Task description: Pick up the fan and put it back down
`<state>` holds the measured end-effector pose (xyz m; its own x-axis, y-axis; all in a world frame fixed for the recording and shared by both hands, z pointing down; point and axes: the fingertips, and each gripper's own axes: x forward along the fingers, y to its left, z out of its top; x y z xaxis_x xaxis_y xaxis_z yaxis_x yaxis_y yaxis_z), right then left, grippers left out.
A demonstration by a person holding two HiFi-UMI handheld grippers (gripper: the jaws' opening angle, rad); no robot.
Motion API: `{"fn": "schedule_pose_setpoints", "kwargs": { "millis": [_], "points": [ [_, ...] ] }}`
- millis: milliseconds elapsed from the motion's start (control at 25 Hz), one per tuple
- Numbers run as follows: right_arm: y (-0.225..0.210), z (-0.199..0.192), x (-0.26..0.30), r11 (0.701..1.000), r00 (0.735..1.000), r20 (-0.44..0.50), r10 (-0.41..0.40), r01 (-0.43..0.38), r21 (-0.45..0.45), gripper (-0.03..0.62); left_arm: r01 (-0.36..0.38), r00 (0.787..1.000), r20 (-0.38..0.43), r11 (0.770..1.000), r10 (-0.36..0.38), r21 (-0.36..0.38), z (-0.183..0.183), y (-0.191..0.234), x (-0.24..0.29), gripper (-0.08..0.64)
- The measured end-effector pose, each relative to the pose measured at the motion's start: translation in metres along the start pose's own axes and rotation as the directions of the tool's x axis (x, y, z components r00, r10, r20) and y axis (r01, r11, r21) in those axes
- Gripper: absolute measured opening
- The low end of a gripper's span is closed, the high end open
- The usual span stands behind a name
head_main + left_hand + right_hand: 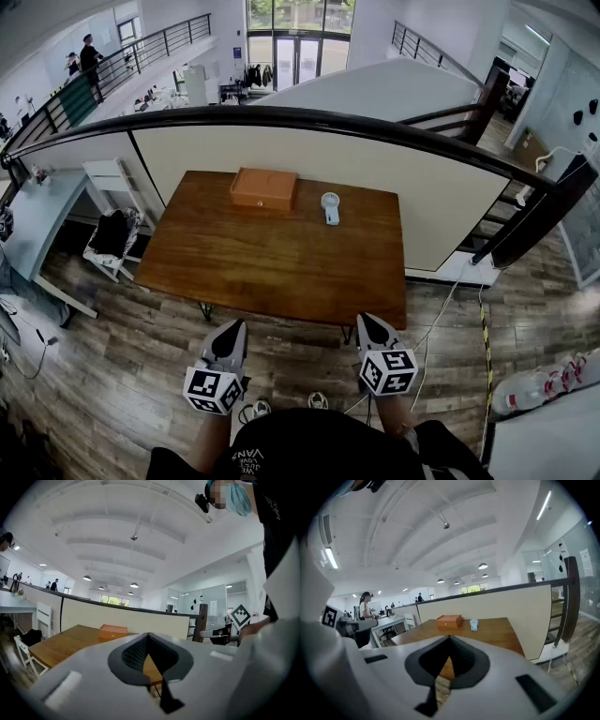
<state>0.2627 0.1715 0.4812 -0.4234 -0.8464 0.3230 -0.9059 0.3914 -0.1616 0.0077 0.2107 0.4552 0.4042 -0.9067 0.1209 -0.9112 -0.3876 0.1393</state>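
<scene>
Left claw (234,328), right claw (367,322) closed, empty; fan (330,208) well ahead on table (262,267).

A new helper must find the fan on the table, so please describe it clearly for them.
Find the brown wooden table against the cream wall panel. Near its far edge lie two things; the fan is the right one. It is small and pale with a round head, unlike the flat orange-brown box beside it.
</scene>
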Motion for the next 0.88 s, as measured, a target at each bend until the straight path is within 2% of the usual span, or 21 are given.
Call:
{"fn": "schedule_pose_setpoints", "kwargs": {
  "millis": [320, 520, 560, 600, 640, 680, 720, 880],
  "points": [
    [0.052, 0.001, 0.007, 0.999, 0.999, 0.031, -0.035, 0.035, 0.003, 0.011, 0.054, 0.999, 0.002, 0.998, -0.054, 0.015, 0.002, 0.039, -0.023, 0.011],
    [0.08, 0.008, 0.008, 0.996, 0.99, 0.138, -0.038, 0.027, 0.081, 0.012, 0.13, 0.991, 0.009, 0.991, -0.131, 0.033, 0.002, 0.054, -0.034, 0.012],
    [0.085, 0.008, 0.009, 0.996, 0.988, 0.15, -0.034, 0.021, 0.087, 0.022, 0.15, 0.989, 0.006, 0.988, -0.15, 0.026, 0.001, 0.056, -0.035, 0.051],
    [0.091, 0.008, 0.011, 0.996, 0.988, 0.153, -0.03, 0.017, 0.086, 0.06, 0.167, 0.986, -0.001, 0.986, -0.167, 0.019, 0.0, 0.059, -0.037, 0.148],
    [0.098, 0.007, 0.012, 0.997, 0.988, 0.151, -0.026, 0.013, 0.082, 0.127, 0.183, 0.983, -0.013, 0.983, -0.183, 0.018, -0.003, 0.062, -0.038, 0.224],
    [0.103, 0.006, 0.014, 0.997, 0.989, 0.148, -0.023, 0.011, 0.078, 0.168, 0.199, 0.98, -0.027, 0.98, -0.199, 0.022, -0.005, 0.064, -0.04, 0.229],
    [0.108, 0.004, 0.015, 0.997, 0.989, 0.144, -0.025, 0.014, 0.075, 0.181, 0.215, 0.976, -0.041, 0.976, -0.214, 0.027, -0.008, 0.066, -0.042, 0.229],
    [0.116, -0.004, 0.017, 0.996, 0.992, 0.113, -0.056, 0.049, 0.07, 0.196, 0.255, 0.965, -0.072, 0.967, -0.253, 0.017, -0.02, 0.072, -0.046, 0.229]
  ]
}}
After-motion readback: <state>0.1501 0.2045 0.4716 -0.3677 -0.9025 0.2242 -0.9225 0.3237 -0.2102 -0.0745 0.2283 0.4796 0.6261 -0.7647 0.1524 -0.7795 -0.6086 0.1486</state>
